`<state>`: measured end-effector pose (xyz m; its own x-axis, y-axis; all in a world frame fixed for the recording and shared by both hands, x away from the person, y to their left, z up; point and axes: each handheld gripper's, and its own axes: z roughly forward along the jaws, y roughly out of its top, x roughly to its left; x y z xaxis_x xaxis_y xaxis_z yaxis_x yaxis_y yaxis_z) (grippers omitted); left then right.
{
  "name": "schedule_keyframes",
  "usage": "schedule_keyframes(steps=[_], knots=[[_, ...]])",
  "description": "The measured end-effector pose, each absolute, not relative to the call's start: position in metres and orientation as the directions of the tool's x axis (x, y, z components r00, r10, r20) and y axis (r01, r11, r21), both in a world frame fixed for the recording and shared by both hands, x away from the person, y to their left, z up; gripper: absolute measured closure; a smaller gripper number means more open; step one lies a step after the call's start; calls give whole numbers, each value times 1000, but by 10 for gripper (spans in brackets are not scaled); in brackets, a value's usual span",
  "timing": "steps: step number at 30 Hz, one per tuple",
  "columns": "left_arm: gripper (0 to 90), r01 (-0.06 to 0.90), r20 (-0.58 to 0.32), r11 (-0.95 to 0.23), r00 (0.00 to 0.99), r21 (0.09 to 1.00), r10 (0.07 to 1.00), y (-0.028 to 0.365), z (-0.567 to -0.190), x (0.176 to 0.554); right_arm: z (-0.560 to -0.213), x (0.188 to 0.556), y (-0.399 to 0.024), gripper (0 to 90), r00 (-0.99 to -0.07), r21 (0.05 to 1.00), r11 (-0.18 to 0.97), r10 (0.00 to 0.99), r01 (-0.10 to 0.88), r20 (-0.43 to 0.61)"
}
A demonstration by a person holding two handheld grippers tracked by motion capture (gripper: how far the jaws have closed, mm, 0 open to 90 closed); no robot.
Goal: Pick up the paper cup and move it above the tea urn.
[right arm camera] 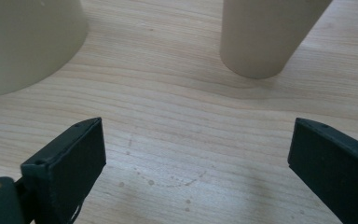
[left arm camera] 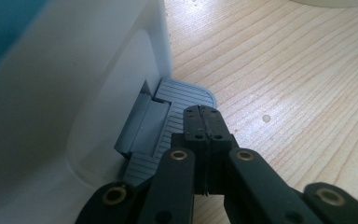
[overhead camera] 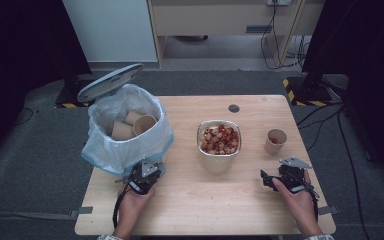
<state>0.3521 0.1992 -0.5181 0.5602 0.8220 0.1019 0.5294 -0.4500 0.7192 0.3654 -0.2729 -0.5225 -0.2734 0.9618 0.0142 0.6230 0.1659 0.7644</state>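
Note:
A white pedal bin [overhead camera: 105,150] lined with a pale blue bag stands at the table's left, its grey lid [overhead camera: 111,82] tipped up and open. Brown paper cups [overhead camera: 135,125] lie inside it. My left gripper [overhead camera: 147,167] is shut, and in the left gripper view its closed tips [left arm camera: 204,113] rest on the ribbed grey pedal [left arm camera: 182,93] at the foot of the bin wall [left arm camera: 74,93]. My right gripper [overhead camera: 280,172] sits open near the front right, empty [right arm camera: 198,154]. Beyond it stands a brown paper cup [overhead camera: 275,141] [right arm camera: 265,37] with something red inside.
A cream bowl [overhead camera: 217,162] of red and pale food pieces stands mid-table, its wall [right arm camera: 28,42] ahead left of the right gripper. A dark round cap [overhead camera: 234,108] is set in the tabletop farther back. Cables and stand bases lie on the floor behind.

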Motion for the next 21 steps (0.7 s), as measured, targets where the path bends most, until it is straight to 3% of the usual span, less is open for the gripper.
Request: schedule_keyframes(steps=[21], knots=[[898, 524, 112, -458, 563, 717, 819, 199, -518, 352, -494, 392, -290, 53, -208, 780, 121, 978, 614, 12]])
